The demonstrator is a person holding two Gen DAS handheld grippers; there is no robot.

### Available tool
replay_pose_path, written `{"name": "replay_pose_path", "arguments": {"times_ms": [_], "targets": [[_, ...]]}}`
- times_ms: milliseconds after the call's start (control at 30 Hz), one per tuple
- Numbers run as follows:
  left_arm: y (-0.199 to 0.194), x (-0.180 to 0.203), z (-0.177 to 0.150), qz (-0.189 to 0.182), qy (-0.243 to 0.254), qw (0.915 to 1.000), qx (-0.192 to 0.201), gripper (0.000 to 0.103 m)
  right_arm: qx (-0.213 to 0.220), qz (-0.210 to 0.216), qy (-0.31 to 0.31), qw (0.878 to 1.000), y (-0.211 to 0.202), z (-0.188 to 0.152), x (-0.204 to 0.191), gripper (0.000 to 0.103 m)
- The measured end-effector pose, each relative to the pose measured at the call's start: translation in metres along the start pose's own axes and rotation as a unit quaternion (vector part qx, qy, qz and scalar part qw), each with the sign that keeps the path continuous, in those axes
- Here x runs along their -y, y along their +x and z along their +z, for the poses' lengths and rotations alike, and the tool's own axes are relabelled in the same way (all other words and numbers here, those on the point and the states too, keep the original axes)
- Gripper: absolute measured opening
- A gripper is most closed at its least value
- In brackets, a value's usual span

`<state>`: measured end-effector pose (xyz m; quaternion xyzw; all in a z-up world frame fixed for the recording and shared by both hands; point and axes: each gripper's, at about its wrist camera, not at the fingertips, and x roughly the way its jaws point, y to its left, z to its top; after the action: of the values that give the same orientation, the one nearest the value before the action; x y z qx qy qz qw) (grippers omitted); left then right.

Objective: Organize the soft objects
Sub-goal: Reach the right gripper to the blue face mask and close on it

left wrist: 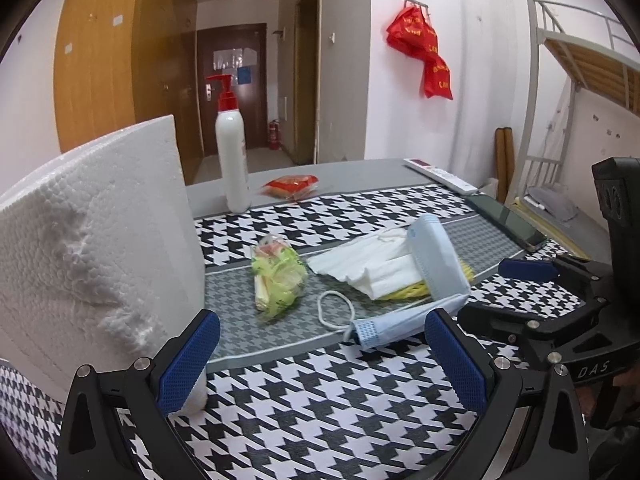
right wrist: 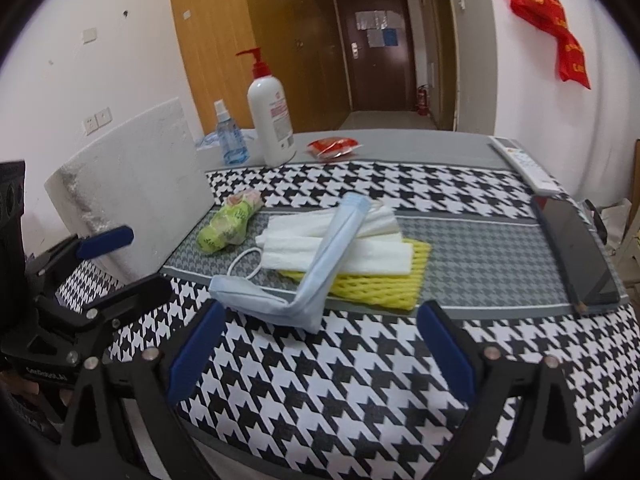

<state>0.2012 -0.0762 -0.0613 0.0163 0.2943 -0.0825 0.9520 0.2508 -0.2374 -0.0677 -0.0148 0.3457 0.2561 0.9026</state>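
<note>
Just ahead of right gripper (right wrist: 320, 356), mask (right wrist: 316, 280)

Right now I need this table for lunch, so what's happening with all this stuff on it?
A person holds two grippers over the houndstooth cloth, sorting soft things. Both the left gripper and right gripper are open and hold nothing. The blue face mask lies folded over white tissues on a yellow foam net; a green packet lies beside them.
</note>
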Motion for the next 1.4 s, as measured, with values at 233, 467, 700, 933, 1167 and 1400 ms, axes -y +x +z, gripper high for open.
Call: {"name": "replay_pose_path", "arguments": {"times_ms": [233,467,700,933,1167,1400], "targets": [[0.005,-0.003,0.001,0.000,-0.004,1.0000,-0.007,0.102,-0.013,0.012,0.003,1.000,0.013,0.002,0.003,0.092],[0.007,-0.003,0.002,0.000,-0.003,1.0000,-0.008,0.102,-0.022,0.031,-0.003,0.999,0.024,0.008,-0.001,0.082],[0.009,-0.004,0.002,0.002,-0.004,1.0000,-0.009,0.102,-0.037,0.035,-0.016,0.999,0.033,0.007,-0.005,0.065],[0.009,-0.002,0.002,0.000,-0.003,0.9999,-0.012,0.102,-0.040,0.046,-0.019,0.998,0.036,0.005,-0.005,0.052],[0.009,-0.001,0.002,-0.003,-0.004,0.9999,-0.013,0.102,-0.040,0.052,-0.014,0.998,0.034,0.005,-0.002,0.035],[0.010,0.000,0.002,-0.008,-0.005,0.9999,-0.012,0.102,-0.028,0.048,-0.007,0.998,0.020,0.005,0.003,0.028]]}}
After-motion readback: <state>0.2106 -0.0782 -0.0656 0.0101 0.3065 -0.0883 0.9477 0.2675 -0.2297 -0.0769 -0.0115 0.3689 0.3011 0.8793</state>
